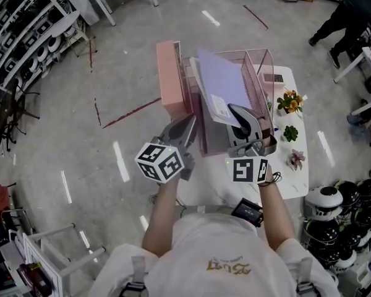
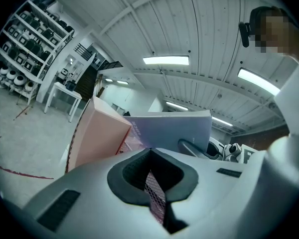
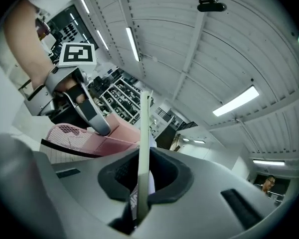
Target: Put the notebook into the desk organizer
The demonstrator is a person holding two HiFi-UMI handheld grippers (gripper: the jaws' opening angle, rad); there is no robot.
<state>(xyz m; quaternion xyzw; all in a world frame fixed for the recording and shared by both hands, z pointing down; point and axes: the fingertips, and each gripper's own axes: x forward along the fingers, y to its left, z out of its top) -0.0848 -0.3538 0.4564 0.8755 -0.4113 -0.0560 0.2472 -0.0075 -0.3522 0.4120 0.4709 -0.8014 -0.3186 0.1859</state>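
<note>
Head view: right tongs [image 1: 240, 117] clamp notebook [image 1: 221, 82] edge over desk organizer [image 1: 260, 65]; left tongs [image 1: 187, 125] pinch its mesh wall [image 2: 154, 190].

At frame centre the desk organizer [image 1: 173, 82] stands on the tabletop [image 1: 298, 179], the notebook [image 1: 222, 82] seemingly leaning partly inside it, small plants [image 1: 289, 101] to its right.

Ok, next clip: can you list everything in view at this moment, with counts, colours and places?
lavender softcover notebook: one, lavender, tilted over the organizer
pink mesh desk organizer: one, pink, on the table
small potted plants: three, orange-flowered, green, pinkish; along the table's right side
white table: one, white, under the organizer
helmets: several, white and black, lower right
storage racks: dark, far left
bystander: one, dark clothes, top right
left gripper: grey, shut on the organizer's mesh wall
right gripper: grey, shut on the notebook's edge
</note>
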